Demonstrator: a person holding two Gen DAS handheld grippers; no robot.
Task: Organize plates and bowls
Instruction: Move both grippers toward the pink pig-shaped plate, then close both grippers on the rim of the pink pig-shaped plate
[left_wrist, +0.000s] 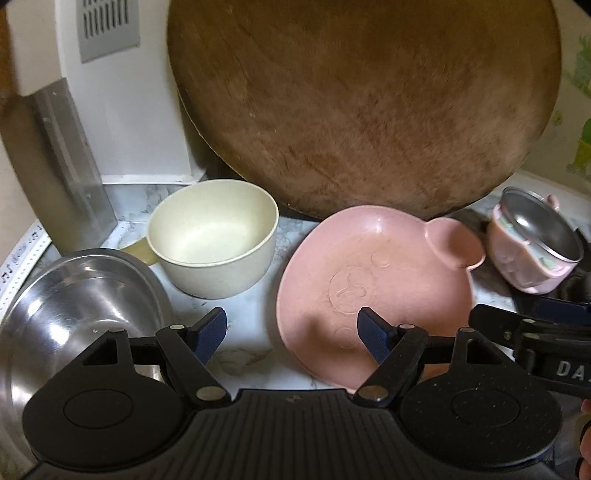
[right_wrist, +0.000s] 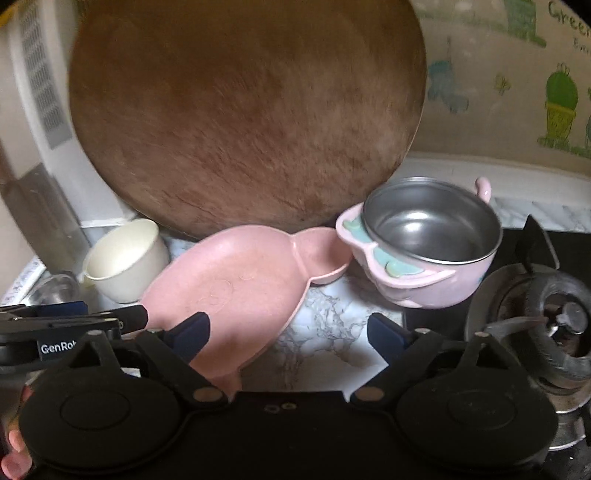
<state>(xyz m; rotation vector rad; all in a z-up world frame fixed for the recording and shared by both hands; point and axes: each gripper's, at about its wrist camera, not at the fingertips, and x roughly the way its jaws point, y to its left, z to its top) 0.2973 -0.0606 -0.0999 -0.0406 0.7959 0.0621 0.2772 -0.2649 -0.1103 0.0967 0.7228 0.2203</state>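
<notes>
Jaws: left gripper (left_wrist: 291, 332) and right gripper (right_wrist: 288, 328) both wide, empty.
Pink plate (left_wrist: 369, 280): on tabletop (right_wrist: 332, 332), between cream bowl (left_wrist: 214, 240) and pink steel-lined bowl (right_wrist: 424, 251).
Risk: plate's ear touches tilted pink bowl; lifting may tip it.

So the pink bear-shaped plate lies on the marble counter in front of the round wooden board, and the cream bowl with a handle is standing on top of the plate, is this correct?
Not quite. The cream bowl with a handle is not on the pink bear-shaped plate; it stands on the marble counter beside the plate, to its left in the left wrist view. The rest holds: the plate lies in front of the round wooden board.
</notes>
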